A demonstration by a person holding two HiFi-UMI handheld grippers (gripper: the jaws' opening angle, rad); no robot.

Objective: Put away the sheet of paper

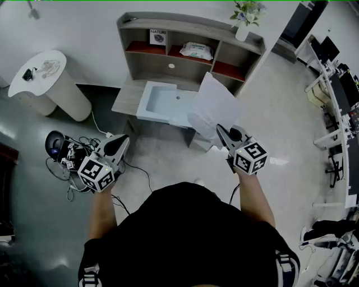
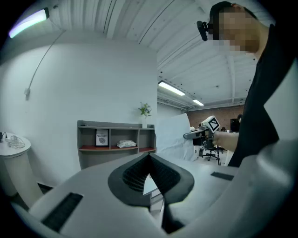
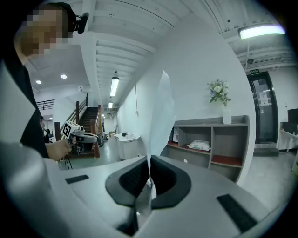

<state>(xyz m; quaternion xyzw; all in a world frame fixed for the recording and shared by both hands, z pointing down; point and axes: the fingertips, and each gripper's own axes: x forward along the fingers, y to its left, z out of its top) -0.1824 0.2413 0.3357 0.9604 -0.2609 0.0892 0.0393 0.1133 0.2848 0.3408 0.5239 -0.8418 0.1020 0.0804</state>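
A white sheet of paper (image 1: 212,107) hangs in the air in front of the grey desk, its lower edge pinched in my right gripper (image 1: 220,130), which is shut on it. In the right gripper view the paper (image 3: 160,116) rises upright from between the closed pads of the right gripper (image 3: 150,161). My left gripper (image 1: 122,141) is held lower left of the desk, apart from the paper, jaws shut and empty (image 2: 149,158). The left gripper view shows the sheet (image 2: 172,135) and the right gripper (image 2: 188,135) off to the right. A pale blue drawer (image 1: 162,106) stands pulled out of the desk.
The shelf unit (image 1: 190,33) on the desk holds a framed card, a pack of wipes (image 1: 196,51) and a flower vase (image 1: 245,17). A round white side table (image 1: 50,84) stands left, with cables and devices (image 1: 67,154) on the floor. Desks and chairs (image 1: 336,101) line the right.
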